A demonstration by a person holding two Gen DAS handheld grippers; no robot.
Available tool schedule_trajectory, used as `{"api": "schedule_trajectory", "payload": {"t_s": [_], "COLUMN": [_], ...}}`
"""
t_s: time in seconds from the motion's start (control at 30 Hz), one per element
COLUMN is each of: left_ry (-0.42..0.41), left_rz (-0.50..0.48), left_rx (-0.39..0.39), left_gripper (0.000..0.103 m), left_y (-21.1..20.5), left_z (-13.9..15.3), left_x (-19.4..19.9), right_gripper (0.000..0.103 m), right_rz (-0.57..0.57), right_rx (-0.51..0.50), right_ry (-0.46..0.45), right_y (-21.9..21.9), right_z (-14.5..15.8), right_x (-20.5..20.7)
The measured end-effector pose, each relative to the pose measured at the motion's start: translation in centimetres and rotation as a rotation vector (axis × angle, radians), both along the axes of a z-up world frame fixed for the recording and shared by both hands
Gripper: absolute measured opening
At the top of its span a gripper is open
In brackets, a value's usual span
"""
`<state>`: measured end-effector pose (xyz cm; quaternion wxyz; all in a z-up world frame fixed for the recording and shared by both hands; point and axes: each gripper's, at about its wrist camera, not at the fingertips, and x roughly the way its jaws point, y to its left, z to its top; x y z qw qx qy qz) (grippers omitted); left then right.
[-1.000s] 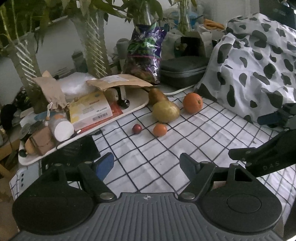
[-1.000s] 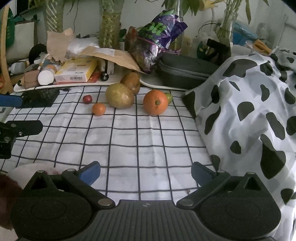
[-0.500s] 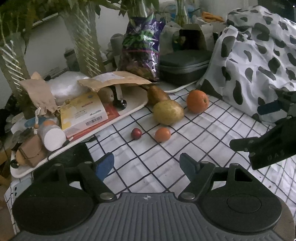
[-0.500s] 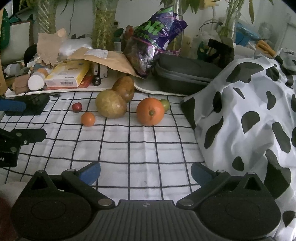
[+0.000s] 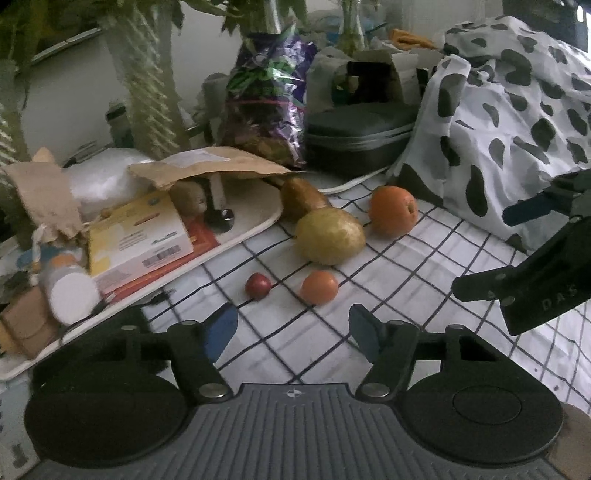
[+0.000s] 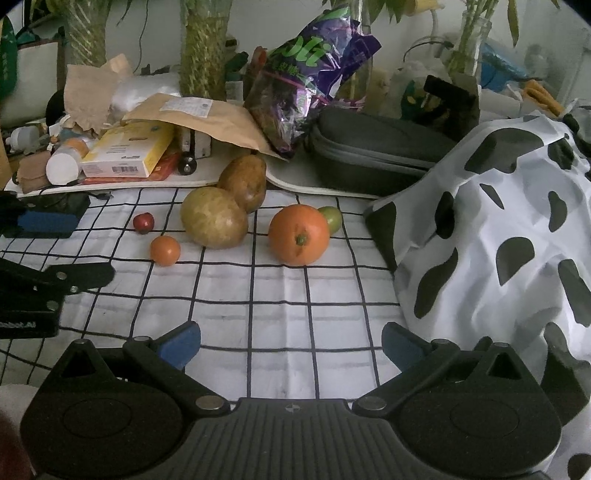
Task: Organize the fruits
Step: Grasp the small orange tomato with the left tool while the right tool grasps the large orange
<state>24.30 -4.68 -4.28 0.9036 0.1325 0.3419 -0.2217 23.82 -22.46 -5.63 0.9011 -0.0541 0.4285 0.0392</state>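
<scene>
Behind the fruits (image 6: 298,235), a cluttered tray (image 6: 236,176) and spotted cloth (image 6: 509,229); each gripper (image 5: 293,330) (image 6: 291,341) wide open, empty.

Ahead of the fingers a white checked tablecloth (image 6: 280,295) with dark grid lines covers the surface. Beyond it a pale wall (image 6: 155,33) rises behind woven plant trunks (image 6: 201,48) and green leaves. To the right of the fingers a cow-spotted cloth (image 6: 509,229) drapes in folds. The light is dim, soft and even.
</scene>
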Motion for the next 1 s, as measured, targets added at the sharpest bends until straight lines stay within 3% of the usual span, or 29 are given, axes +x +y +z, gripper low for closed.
{"api": "schedule_trajectory", "payload": {"t_s": [0.1, 0.37, 0.43, 0.67, 0.73, 1.0], "left_ry": [0.014, 0.027, 0.031, 0.045, 0.069, 0.097], "left_rz": [-0.028, -0.052, -0.057, -0.068, -0.068, -0.054], "left_rx": [-0.02, -0.035, -0.04, -0.056, -0.066, -0.088], "left_gripper": [0.057, 0.054, 0.041, 0.04, 0.028, 0.026], "left_y": [-0.5, -1.6, -1.8, -2.4, -2.3, -1.8], "left_z": [-0.7, -2.1, -2.2, -2.8, -3.0, -2.8], "left_x": [0.8, 2.6, 3.0, 4.1, 4.5, 4.8], "right_gripper": [0.103, 0.103, 0.103, 0.103, 0.103, 0.103], "right_rz": [0.0, 0.003, 0.006, 0.02, 0.023, 0.037], "right_rx": [-0.001, -0.008, -0.005, -0.008, -0.005, -0.024], "right_ry": [0.002, 0.012, 0.011, 0.001, -0.005, -0.065], "right_y": [-0.1, -0.5, -0.6, -0.8, -0.9, -1.1], "right_z": [-0.1, -0.7, -0.7, -0.8, -0.9, -1.2], "right_x": [0.3, 1.7, 1.9, 2.6, 2.9, 4.3]}}
